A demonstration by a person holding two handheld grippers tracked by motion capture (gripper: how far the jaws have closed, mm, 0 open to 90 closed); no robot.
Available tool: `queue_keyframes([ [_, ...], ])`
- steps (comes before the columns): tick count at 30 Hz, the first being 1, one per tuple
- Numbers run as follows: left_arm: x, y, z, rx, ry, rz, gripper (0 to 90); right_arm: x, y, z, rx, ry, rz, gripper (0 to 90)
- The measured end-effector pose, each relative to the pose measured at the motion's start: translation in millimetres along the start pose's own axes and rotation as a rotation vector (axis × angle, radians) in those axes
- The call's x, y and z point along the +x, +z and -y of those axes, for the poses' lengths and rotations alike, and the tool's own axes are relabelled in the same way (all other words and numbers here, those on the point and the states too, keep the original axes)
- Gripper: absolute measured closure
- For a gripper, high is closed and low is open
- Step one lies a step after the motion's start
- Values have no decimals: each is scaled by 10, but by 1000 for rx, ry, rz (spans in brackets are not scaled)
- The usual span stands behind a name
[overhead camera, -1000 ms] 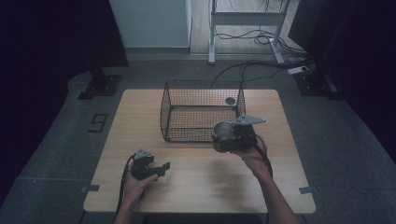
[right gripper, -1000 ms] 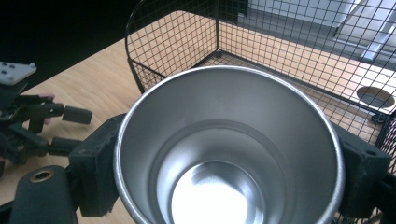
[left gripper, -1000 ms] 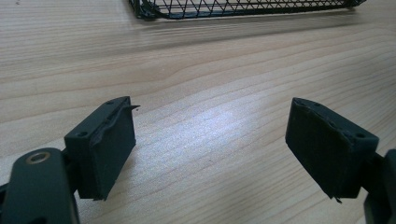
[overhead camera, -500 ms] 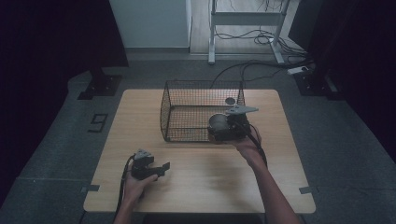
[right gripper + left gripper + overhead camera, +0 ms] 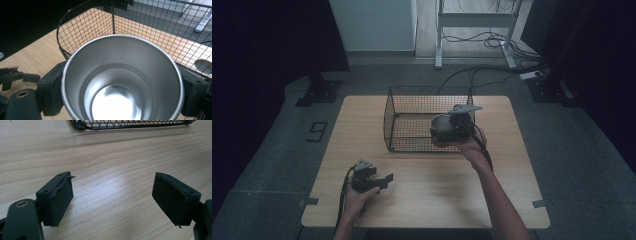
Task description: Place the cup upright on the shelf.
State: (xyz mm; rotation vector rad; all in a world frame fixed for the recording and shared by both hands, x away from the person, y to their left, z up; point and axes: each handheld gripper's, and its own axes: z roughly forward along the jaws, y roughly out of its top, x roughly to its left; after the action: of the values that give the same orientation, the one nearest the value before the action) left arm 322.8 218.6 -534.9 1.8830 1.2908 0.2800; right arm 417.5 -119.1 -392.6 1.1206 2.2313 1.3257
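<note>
**Steel cup held over the wire basket**

The right gripper (image 5: 443, 131) has its jaws clamped on a stainless steel cup (image 5: 122, 80), held above the near right edge of the black wire basket (image 5: 412, 120). The left gripper (image 5: 382, 180) rests on the wooden table (image 5: 432, 185), jaws wide apart with nothing between them.

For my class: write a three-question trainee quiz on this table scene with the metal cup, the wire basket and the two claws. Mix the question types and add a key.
1. True or false: the left claw holds the metal cup.
2. The right claw carries the cup over which thing? A) the wire basket B) a plate C) a drawer
3. Fill in: the left claw's jaws stand ____ above the bare wooden table.

Key
1. False: the right claw grips it; the left one has nothing between its jaws.
2. A
3. open
</note>
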Motion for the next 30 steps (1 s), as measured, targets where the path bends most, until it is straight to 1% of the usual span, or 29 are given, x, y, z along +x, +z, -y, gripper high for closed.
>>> queue_keyframes([
  [5,12,-15,5,-4,-3,3,171,-10,51,-119,-9,6,3,141],
  [6,14,-17,6,-3,-3,2,171,-10,51,-119,-9,6,3,141],
  [12,25,-30,12,-5,-6,6,173,-47,137,-205,4,14,7,141],
  [13,27,-36,10,-9,-18,21,173,-47,137,-205,4,14,7,141],
  [14,29,-49,5,-15,-31,46,174,-53,146,-214,4,15,8,141],
  [15,23,-62,-1,-25,-33,53,174,-60,155,-224,4,15,9,141],
  [18,9,-79,-11,-31,-27,51,174,-79,182,-250,5,19,9,141],
  [30,24,-68,-2,-22,-16,32,175,-138,356,-332,25,23,6,141],
])
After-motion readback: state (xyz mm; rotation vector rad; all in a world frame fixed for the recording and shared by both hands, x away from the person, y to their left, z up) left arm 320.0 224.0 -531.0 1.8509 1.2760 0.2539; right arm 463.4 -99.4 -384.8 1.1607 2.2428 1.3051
